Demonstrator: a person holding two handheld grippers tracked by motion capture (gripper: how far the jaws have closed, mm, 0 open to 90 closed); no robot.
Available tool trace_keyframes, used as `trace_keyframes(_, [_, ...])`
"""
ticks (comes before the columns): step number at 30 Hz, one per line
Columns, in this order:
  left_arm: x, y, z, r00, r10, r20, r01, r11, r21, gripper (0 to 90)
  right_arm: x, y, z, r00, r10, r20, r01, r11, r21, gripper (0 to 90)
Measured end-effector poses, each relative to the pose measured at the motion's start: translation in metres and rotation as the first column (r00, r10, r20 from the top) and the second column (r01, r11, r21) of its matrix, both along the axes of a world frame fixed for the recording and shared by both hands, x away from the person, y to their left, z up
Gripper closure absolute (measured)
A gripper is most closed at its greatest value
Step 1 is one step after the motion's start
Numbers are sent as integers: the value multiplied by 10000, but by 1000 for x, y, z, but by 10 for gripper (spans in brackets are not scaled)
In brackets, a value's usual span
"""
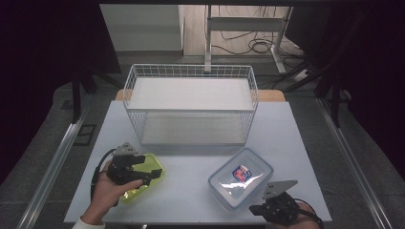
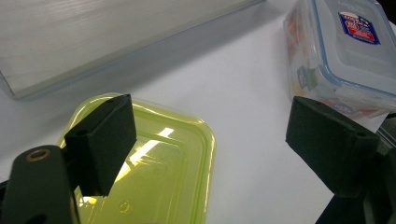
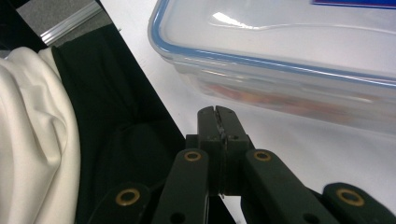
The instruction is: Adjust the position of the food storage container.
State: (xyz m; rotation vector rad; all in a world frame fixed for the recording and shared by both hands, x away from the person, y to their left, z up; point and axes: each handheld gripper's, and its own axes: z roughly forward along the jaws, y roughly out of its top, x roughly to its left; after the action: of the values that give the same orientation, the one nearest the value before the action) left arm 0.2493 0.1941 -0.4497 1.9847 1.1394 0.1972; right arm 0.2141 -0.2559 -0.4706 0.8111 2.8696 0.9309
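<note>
The left hand-held gripper (image 1: 145, 172) is hovering with its jaws spread wide and nothing pressed between them; in the left gripper view one pad (image 2: 100, 142) is hanging over the yellow-green lidded container (image 2: 159, 177) while the other is standing off over bare desk (image 1: 191, 186), toward the clear box. That yellow-green container (image 1: 143, 183) is lying directly under and just ahead of this gripper, near the front left of the desk, its long axis running slantwise from the person's hand up toward the wire basket (image 1: 191, 71). The left hand (image 1: 107, 191) is plainly the nearer one to it.

The right hand-held gripper (image 3: 218, 122) is sitting at the desk's front edge with its jaws pressed fully together, gripping nothing. The clear container with the blue-rimmed lid (image 3: 280, 51) is lying just beyond its tips, near but not touching. In the high view this clear container (image 1: 240, 177) is resting at the front right, turned diagonally, with the right gripper (image 1: 279, 207) just beside its near corner.

Judging from this, a grasp by the left gripper is turning on the pads straddling the yellow-green container across its short side, so they need to come down either side of it rather than on the lid.
</note>
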Motion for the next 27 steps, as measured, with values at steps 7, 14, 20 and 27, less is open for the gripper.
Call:
trace_keyframes(7, [-1, 2, 0, 10000, 3, -15, -3, 10000, 11, 157, 2, 15, -4, 9998, 167, 117, -166, 9998, -100, 884])
trace_keyframes(14, [-1, 7, 2, 10000, 71, 19, -71, 9999, -78, 156, 3, 29, -7, 9992, 301, 264, -291, 9988, -399, 885])
trace_keyframes(20, [0, 8, 0, 10000, 58, -38, -58, 10000, -46, 157, 4, 43, -9, 9986, 397, 360, -381, 9984, -417, 884])
trace_keyframes(27, [-1, 10, 0, 10000, 75, -56, -76, 9999, -83, 156, 5, 63, -15, 9976, 352, 590, -337, 9991, -259, 885])
